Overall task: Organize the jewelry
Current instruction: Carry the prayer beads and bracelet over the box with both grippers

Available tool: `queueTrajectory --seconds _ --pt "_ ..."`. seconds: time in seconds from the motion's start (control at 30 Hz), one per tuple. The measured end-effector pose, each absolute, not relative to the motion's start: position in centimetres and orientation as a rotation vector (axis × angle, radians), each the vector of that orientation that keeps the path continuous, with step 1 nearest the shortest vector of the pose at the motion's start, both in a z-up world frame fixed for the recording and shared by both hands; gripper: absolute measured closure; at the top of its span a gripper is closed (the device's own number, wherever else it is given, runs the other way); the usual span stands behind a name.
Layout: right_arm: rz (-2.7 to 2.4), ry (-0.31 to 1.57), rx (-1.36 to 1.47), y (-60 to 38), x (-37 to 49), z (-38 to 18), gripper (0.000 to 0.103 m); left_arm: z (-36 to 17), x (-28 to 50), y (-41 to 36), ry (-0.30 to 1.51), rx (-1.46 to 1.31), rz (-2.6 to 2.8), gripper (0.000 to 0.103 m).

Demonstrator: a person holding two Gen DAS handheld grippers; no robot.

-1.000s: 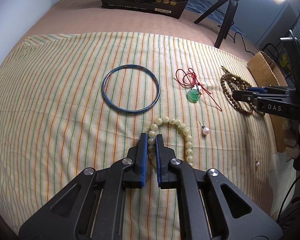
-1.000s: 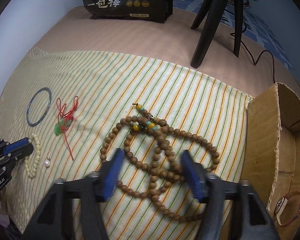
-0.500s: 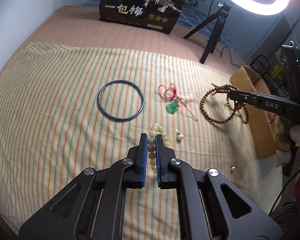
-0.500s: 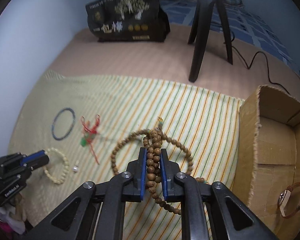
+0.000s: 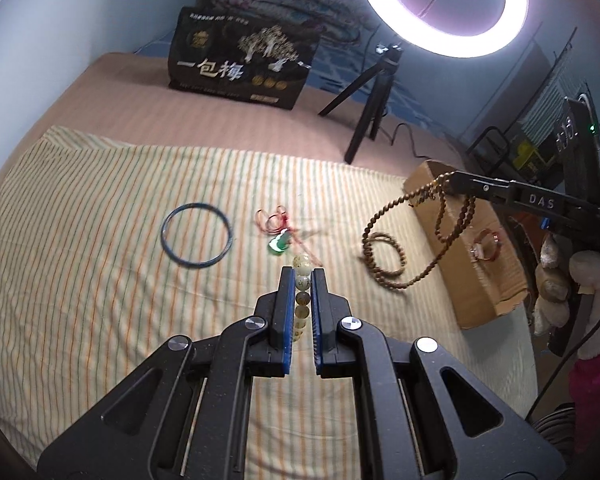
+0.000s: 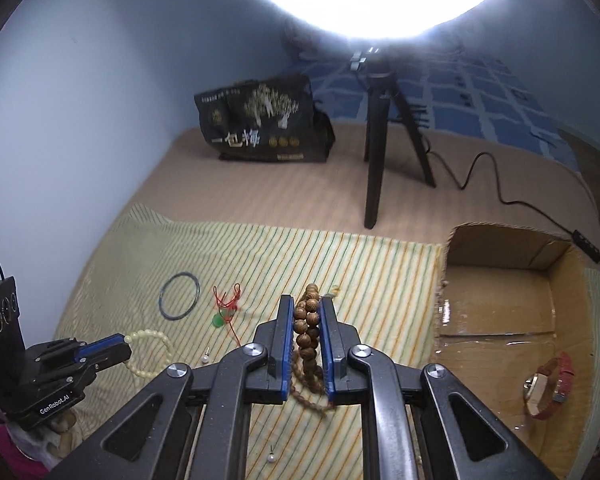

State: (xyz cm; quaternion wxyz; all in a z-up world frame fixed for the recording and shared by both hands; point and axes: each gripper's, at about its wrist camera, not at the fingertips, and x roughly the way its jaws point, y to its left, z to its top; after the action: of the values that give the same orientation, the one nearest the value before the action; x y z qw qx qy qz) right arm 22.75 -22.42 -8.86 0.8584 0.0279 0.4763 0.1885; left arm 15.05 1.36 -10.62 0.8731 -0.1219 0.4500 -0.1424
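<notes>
My left gripper (image 5: pixel 302 271) is shut on a cream bead bracelet (image 5: pixel 302 263), lifted above the striped cloth (image 5: pixel 100 280). The right wrist view shows the same gripper (image 6: pixel 121 346) with the bracelet (image 6: pixel 150 336) hanging from it. My right gripper (image 6: pixel 306 301) is shut on a long wooden bead necklace (image 6: pixel 307 320). Its loops (image 5: pixel 380 248) dangle down to the cloth beside the cardboard box (image 5: pixel 484 292). A blue bangle (image 5: pixel 197 235) and a green pendant on red cord (image 5: pixel 280 242) lie on the cloth.
A red-strapped watch (image 6: pixel 548 388) lies inside the open box (image 6: pixel 500 300). Two pearl earrings (image 6: pixel 205 357) (image 6: pixel 271 458) rest on the cloth. A tripod (image 6: pixel 376 152) with a ring light and a black bag (image 6: pixel 260 120) stand behind, with a cable trailing right.
The right gripper closed on the wooden beads. Both grippers then rose, lifting the necklace and the cream bracelet off the cloth; the necklace has swung toward the box.
</notes>
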Motion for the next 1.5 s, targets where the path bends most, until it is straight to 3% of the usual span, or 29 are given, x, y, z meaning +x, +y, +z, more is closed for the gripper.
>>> queueTrajectory --seconds 0.93,1.5 --pt "0.332 0.595 0.17 -31.5 16.6 6.7 0.093 -3.3 13.8 -9.5 0.815 -0.183 -0.491 0.098" --pt "0.207 0.663 0.19 -37.9 17.3 4.2 0.093 -3.3 15.1 -18.4 0.833 -0.14 -0.623 0.098"
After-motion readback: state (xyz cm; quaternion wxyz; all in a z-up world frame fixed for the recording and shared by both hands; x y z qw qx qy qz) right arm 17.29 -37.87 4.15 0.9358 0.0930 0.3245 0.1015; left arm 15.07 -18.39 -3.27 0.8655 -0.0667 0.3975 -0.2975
